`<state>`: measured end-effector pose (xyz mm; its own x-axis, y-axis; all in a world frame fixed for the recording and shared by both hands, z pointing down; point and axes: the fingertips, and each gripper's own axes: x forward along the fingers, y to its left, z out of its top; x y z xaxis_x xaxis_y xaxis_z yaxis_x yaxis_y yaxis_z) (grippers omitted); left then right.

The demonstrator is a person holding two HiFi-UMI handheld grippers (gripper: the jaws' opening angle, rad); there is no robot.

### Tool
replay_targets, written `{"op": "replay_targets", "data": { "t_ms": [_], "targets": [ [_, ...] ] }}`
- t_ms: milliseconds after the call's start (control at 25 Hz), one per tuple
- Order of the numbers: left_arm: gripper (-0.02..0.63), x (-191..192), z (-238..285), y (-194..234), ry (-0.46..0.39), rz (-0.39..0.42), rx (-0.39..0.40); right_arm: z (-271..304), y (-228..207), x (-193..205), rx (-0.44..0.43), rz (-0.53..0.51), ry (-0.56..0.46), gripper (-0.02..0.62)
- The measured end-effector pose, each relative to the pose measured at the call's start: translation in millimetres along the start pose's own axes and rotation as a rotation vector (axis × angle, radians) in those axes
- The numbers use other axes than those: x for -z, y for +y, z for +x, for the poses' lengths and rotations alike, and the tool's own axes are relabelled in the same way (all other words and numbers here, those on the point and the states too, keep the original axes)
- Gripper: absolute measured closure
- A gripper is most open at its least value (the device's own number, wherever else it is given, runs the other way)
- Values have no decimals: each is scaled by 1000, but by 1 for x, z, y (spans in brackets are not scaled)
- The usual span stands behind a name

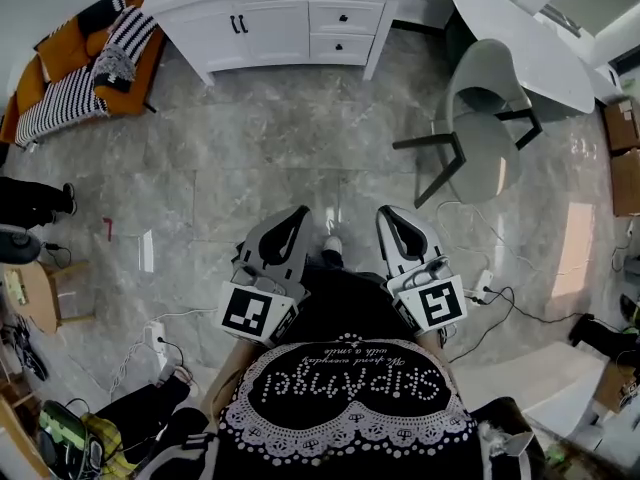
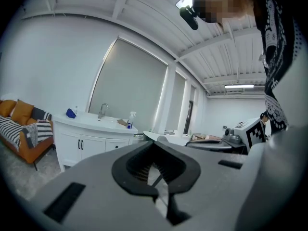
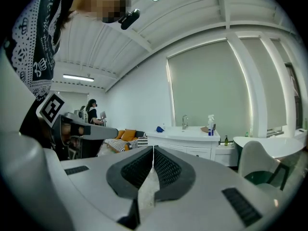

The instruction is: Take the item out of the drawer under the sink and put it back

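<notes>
- the left gripper [image 1: 298, 212] and the right gripper [image 1: 386, 211] are held side by side close to the person's body. both point toward the far vanity cabinet [image 1: 260, 30], and each has its jaws pressed together with nothing between them.
- a broad stretch of bare marble floor [image 1: 250, 158] lies open between the grippers and the cabinet.
- on the right the open room narrows. a pale chair [image 1: 478, 118] stands out on the floor, just beside a round white table [image 1: 520, 43].
- at the far left an orange sofa [image 1: 75, 73] with striped throws stands near the cabinet's left end.
- a corded power strip [image 1: 155, 336] lies on the floor at the near left, and another power strip [image 1: 484, 285] lies at the near right.
- the two drawers [image 1: 345, 16] are stacked in the cabinet's right part. both are closed, so the item inside is hidden.
- the cabinet's top is cut off at the head view's far edge. the left gripper view shows a faucet [image 2: 102, 110], a spray bottle [image 2: 131, 121] and a small blue object [image 2: 70, 113] on it.
- the person's black top [image 1: 345, 388] hides the floor underfoot.
</notes>
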<state>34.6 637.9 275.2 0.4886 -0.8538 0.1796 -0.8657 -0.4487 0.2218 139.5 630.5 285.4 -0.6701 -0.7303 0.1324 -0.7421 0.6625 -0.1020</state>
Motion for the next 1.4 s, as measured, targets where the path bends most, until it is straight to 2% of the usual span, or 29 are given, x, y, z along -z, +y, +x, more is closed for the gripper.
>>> {"op": "replay_targets", "data": {
  "t_ms": [80, 240, 360, 560, 840, 1040, 1200, 1400],
  "targets": [
    [601, 4, 3, -6, 4, -3, 12, -2, 0, -1, -21, -8, -11, 575],
    [601, 5, 8, -14, 6, -11, 31, -10, -5, 1, -12, -36, 13, 575],
    [601, 6, 14, -14, 1, -15, 34, -11, -8, 0, -23, -15, -10, 577],
    [601, 13, 18, -3, 34, -29, 36, 0, -12, 6, -25, -9, 24, 575],
    [601, 2, 40, 32, 31, -32, 43, 42, -21, 2, -11, 19, 22, 575],
    [601, -25, 54, 71, 0, -52, 18, 84, -16, -1, -16, -1, 75, 575],
    [601, -33, 66, 96, 12, -42, 38, 115, -10, -11, -20, -13, 57, 575],
    [601, -38, 80, 117, 23, -16, 80, 141, -15, -9, 23, 9, 62, 575]
  ]
}}
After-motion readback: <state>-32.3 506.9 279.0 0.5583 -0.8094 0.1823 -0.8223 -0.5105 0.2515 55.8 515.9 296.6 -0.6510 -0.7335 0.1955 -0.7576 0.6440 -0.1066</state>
